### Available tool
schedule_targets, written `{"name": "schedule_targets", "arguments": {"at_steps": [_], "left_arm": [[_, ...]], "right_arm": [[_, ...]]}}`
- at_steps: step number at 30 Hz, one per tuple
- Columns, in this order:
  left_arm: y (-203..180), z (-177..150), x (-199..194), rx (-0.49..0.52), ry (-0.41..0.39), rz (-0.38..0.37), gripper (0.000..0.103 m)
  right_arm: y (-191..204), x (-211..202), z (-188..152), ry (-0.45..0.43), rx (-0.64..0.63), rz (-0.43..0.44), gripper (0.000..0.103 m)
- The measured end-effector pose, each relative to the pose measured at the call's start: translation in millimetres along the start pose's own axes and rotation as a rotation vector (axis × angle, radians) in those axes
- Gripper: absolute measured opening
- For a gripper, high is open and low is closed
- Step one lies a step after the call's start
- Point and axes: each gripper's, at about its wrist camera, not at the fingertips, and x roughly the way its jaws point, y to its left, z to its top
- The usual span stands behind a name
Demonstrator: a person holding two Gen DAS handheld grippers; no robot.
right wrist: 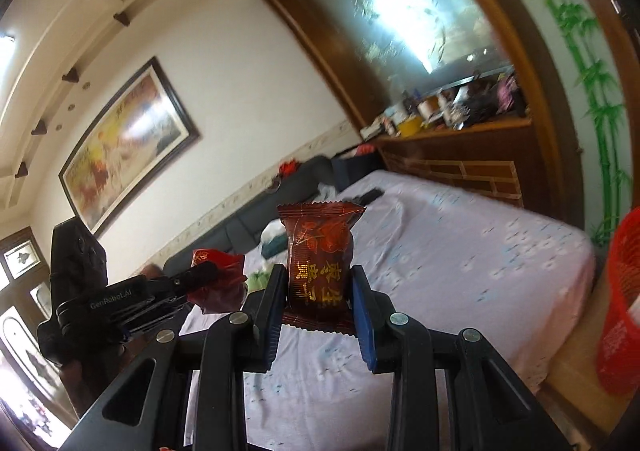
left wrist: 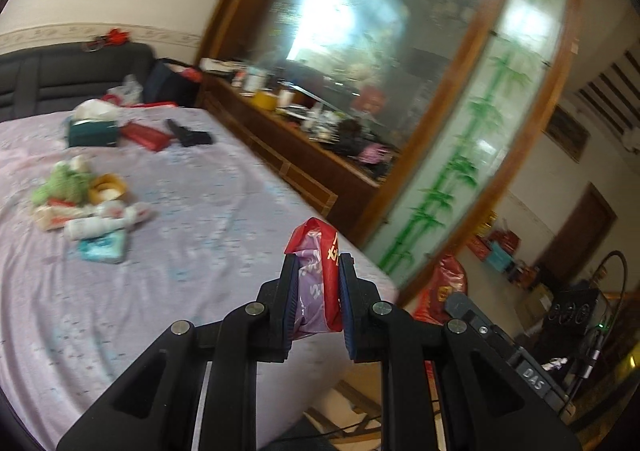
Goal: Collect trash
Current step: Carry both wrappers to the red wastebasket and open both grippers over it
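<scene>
From the left wrist view, your left hand-held gripper [left wrist: 318, 291] is clamped hard on a crumpled red and purple wrapper [left wrist: 316, 271], the pads pinching it near their tips so the loose end sticks up past them. That grip looks chosen to keep a limp scrap from slipping while you carry it. Ahead and to the left of this hand-held gripper, well apart from it, the bed [left wrist: 200, 251] carries a heap of litter [left wrist: 88, 207] that remains to be gathered. Farther off lie a green tissue box [left wrist: 93, 131] and a black remote [left wrist: 188, 133], which I judge are not trash.

From the right wrist view, your right hand-held gripper [right wrist: 320, 291] is closed on a dark red snack packet [right wrist: 320, 255], held upright by its two sides, its crimped top above the pads. It is puffy, so a side grip suits it. To the right, near the edge of the view, stands a red mesh bin [right wrist: 618, 303] beside the bed, the likely place for both pieces. Your left hand-held gripper shows to the left with its red scrap.
</scene>
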Motion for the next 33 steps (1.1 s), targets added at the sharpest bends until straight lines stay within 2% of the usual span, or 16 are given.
{"name": "schedule_targets", "arguments": {"at_steps": [7, 11, 14, 18, 26, 33], "left_arm": [[-64.4, 1.7, 19.0, 0.090, 0.027, -0.139, 0.018], [-106.6, -0.2, 29.6, 0.132, 0.056, -0.248, 0.018], [-131.7, -3.2, 38.5, 0.172, 0.063, -0.301, 0.018], [-162.8, -7.7, 63.1, 0.185, 0.126, -0.381, 0.018], [-201.1, -18.8, 112.3, 0.200, 0.226, -0.448, 0.018], [-218.7, -30.9, 137.2, 0.215, 0.276, -0.470, 0.018]], "right_arm": [[-13.8, -63.4, 15.7, -0.115, -0.019, -0.143, 0.034], [-30.8, -103.8, 23.8, -0.182, 0.005, -0.237, 0.034], [-43.6, -136.8, 31.5, -0.234, 0.014, -0.340, 0.034], [-59.7, -172.8, 38.3, -0.292, 0.036, -0.435, 0.034], [-83.8, -208.4, 40.3, -0.322, 0.081, -0.536, 0.034], [-104.8, -210.2, 41.2, -0.305, 0.135, -0.553, 0.034]]}}
